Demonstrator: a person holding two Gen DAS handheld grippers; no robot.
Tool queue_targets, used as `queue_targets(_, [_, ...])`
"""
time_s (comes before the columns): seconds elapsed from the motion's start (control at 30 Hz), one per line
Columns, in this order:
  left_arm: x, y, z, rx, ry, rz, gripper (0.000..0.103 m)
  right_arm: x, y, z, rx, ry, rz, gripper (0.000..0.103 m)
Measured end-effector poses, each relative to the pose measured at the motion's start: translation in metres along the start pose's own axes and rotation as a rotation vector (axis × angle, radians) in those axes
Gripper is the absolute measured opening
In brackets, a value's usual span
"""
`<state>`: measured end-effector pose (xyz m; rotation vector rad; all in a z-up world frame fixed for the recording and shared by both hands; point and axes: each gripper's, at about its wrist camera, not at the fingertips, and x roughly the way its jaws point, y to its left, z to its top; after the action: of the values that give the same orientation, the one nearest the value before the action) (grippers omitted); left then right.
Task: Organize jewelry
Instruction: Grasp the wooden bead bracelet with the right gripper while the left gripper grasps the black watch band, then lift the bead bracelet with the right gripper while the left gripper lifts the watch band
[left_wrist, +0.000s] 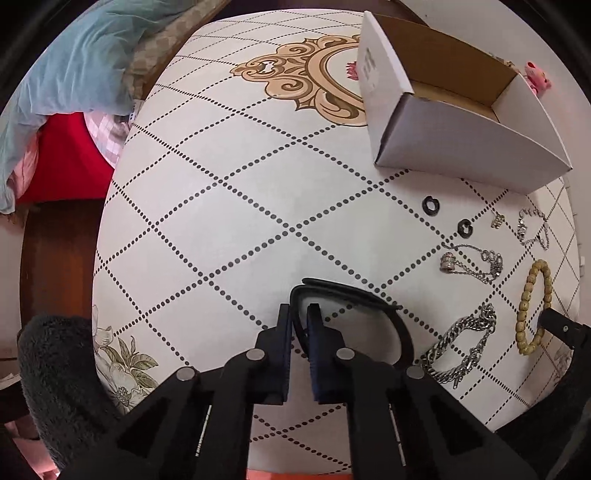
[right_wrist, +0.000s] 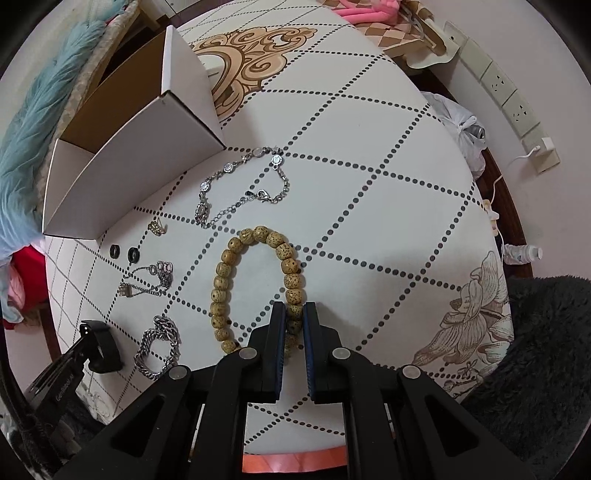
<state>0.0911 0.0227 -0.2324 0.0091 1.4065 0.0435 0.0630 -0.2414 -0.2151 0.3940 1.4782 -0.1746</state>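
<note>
My left gripper (left_wrist: 298, 314) points down at the table, shut on a black band (left_wrist: 351, 291) that loops off to its right on the cloth. My right gripper (right_wrist: 294, 310) is shut on one side of a tan wooden bead bracelet (right_wrist: 221, 266) that lies in an arch on the cloth. The bead bracelet (left_wrist: 532, 302) also shows in the left wrist view, with the right gripper's tip beside it. An open white cardboard box (left_wrist: 461, 147) (right_wrist: 129, 177) stands beyond the jewelry.
Loose on the dotted tablecloth (right_wrist: 369, 184) lie a heavy silver chain (right_wrist: 159, 347), two black rings (right_wrist: 115, 252), a thin chain with a pendant (right_wrist: 127, 290), a small gold piece (right_wrist: 157, 227) and a silver link bracelet (right_wrist: 240, 184). Wall sockets (right_wrist: 517, 103) are beyond the table's right edge.
</note>
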Motion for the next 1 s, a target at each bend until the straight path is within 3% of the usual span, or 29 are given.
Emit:
queue_targets(0.17, [-0.016,-0.007,-0.005,0.0,-0.023,-0.028,0.002,0.001,-0.007,0.004,0.009,-0.021,0.015,0.009])
queue_targets(0.5, [-0.057,0.001,0.004,-0.022,-0.094,-0.117,0.002,-0.04,0.014,0.0,-0.037,-0.102,0.105,0.009])
queue_targets(0.63, [-0.05,0.024,0.014,-0.102,-0.054,-0.209,0.006,-0.055,0.027,0.001,-0.069,-0.134,0.109,0.009])
queue_targets(0.77, [-0.032,0.033,0.008,-0.18,0.022,-0.229,0.009,-0.06,0.032,0.003,-0.071,-0.142,0.106,0.009])
queue_targets(0.83, [-0.023,0.036,0.005,-0.191,0.038,-0.207,0.018,-0.059,0.031,0.003,-0.068,-0.138,0.105,0.009])
queue_targets(0.87, [-0.019,0.037,0.003,-0.197,0.05,-0.203,0.037,-0.058,0.03,0.003,-0.067,-0.136,0.106,0.009])
queue_targets(0.9, [-0.016,0.037,0.0,-0.203,0.057,-0.205,0.047,-0.057,0.029,0.002,-0.063,-0.13,0.106,0.009])
queue_targets(0.93, [-0.013,0.038,-0.002,-0.21,0.062,-0.215,0.053,-0.057,0.028,0.002,-0.062,-0.127,0.105,0.009])
queue_targets(1.0, [-0.008,0.039,-0.006,-0.229,0.085,-0.228,0.053,-0.055,0.026,0.001,-0.062,-0.124,0.095,0.009])
